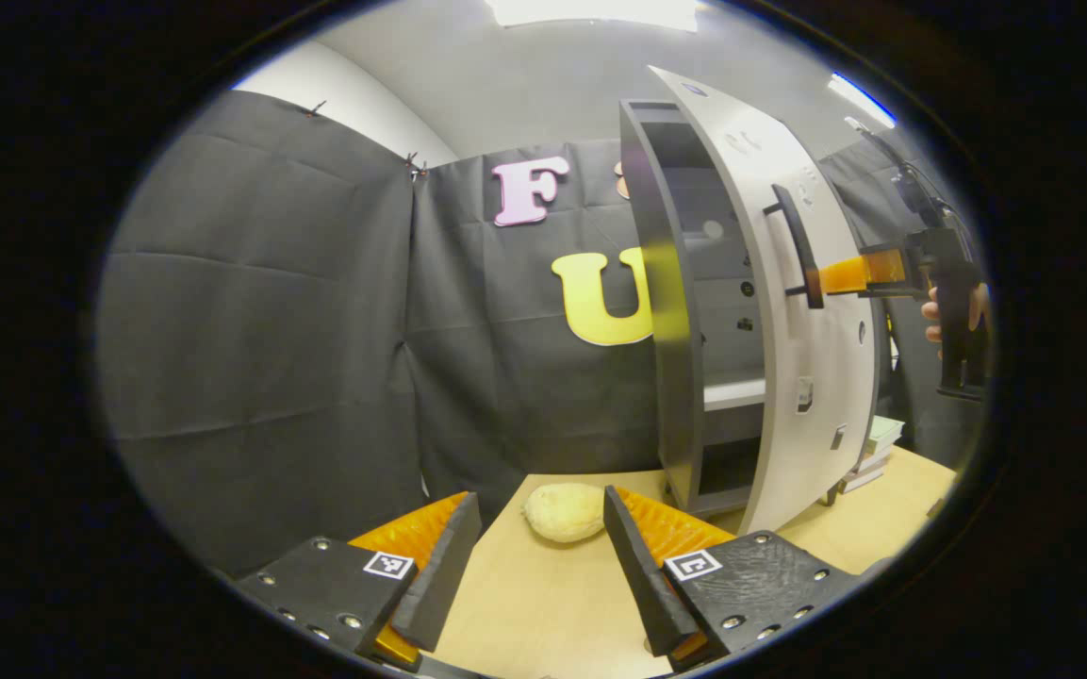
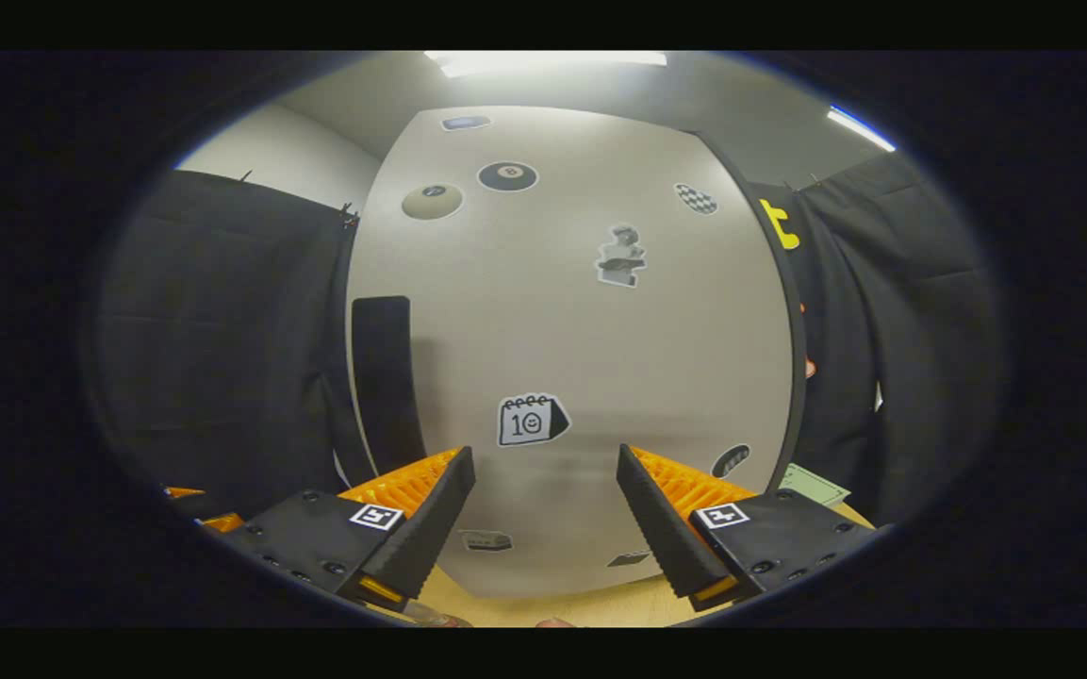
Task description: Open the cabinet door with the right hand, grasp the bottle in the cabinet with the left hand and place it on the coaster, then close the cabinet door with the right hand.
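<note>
The grey cabinet (image 1: 670,311) stands on the table with its pale door (image 1: 788,377) swung partly open, so the inner shelf (image 1: 732,391) is in sight. In the left gripper view my right gripper (image 1: 849,273) reaches the door's front right beside the black handle (image 1: 799,247), with a hand (image 1: 930,321) holding it. In the right gripper view the right gripper (image 2: 544,455) is open, close to the stickered door (image 2: 581,330), and the handle (image 2: 383,377) lies left of its fingers. My left gripper (image 1: 540,505) is open low over the table, just short of a pale round coaster (image 1: 567,512).
The wooden table (image 1: 543,604) runs from under the left gripper to the cabinet's foot. A stack of books (image 1: 873,451) lies behind the door at the right. A green card (image 2: 812,486) lies past the door's right edge. Black cloth walls close the back and left.
</note>
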